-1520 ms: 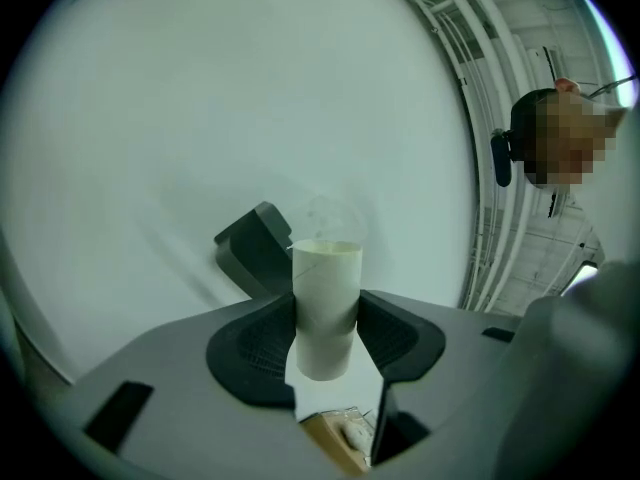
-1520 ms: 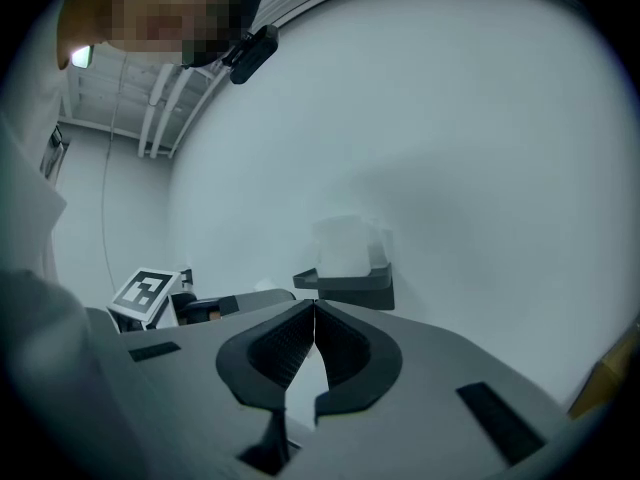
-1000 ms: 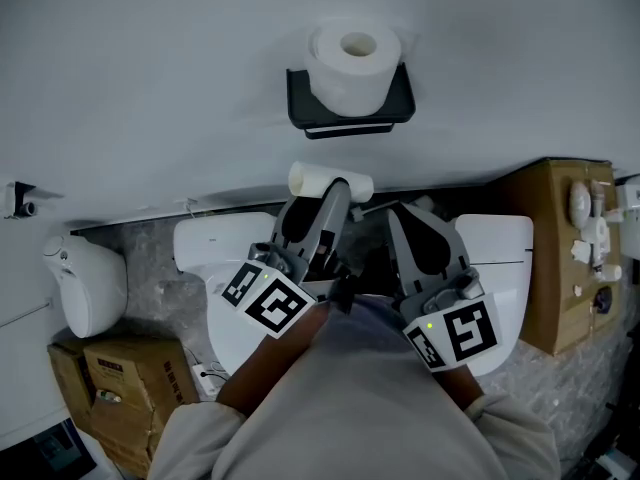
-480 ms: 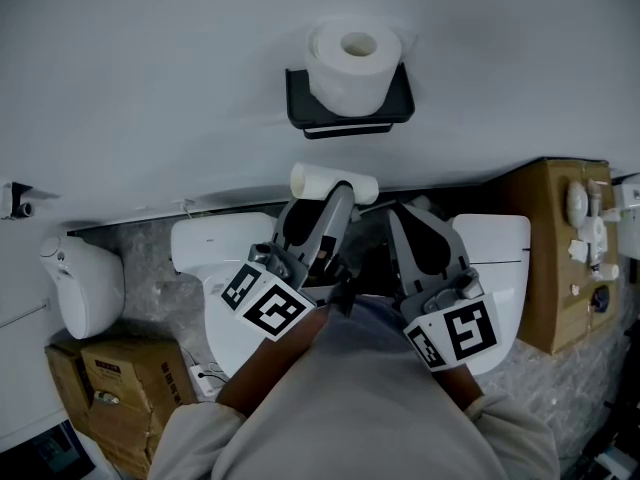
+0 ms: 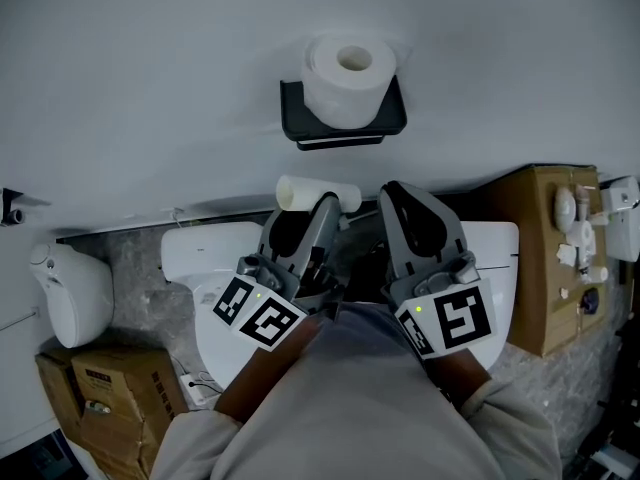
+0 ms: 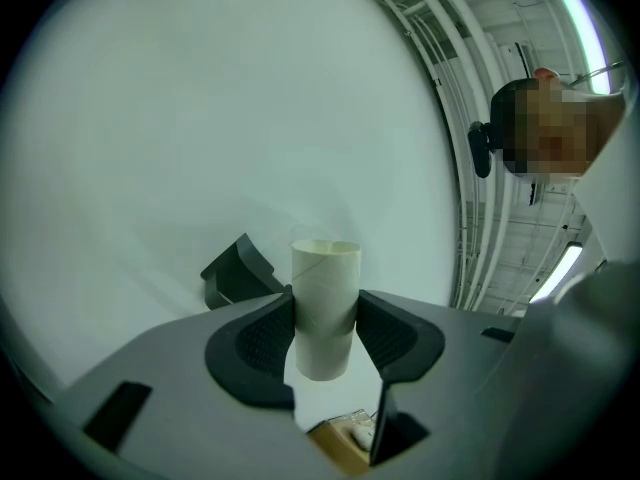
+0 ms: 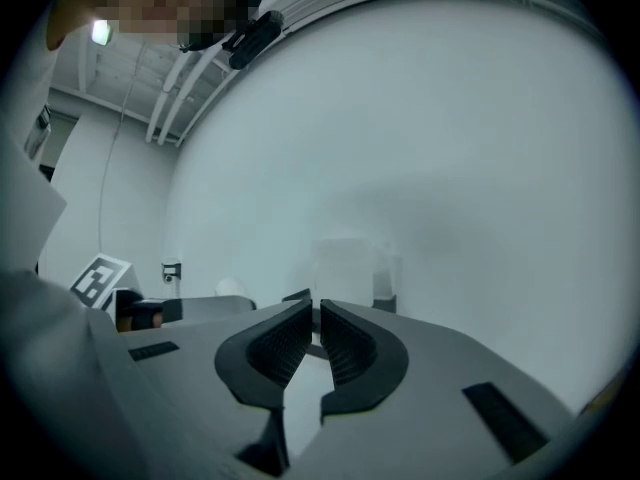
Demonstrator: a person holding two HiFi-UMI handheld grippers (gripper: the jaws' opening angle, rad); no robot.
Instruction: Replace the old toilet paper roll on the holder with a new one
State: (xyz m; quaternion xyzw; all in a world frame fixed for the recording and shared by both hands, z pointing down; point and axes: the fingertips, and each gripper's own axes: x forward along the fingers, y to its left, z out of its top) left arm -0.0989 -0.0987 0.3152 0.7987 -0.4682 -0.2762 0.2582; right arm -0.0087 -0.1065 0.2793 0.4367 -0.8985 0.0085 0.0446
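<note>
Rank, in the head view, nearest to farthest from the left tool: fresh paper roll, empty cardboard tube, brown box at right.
1. Empty cardboard tube: clamped in the left tool.
2. Fresh paper roll: above, on the black holder.
3. Brown box: far right.

The toilet paper roll (image 5: 349, 68) sits on the holder (image 5: 343, 126) up on the wall. Just below that, the cardboard tube (image 5: 298, 190) lies crosswise between the left tongs (image 5: 327, 206), with the right tongs (image 5: 392, 190) right beside them. One cardboard box (image 5: 545, 258) is far right and a second box (image 5: 100, 393) is bottom left.
</note>
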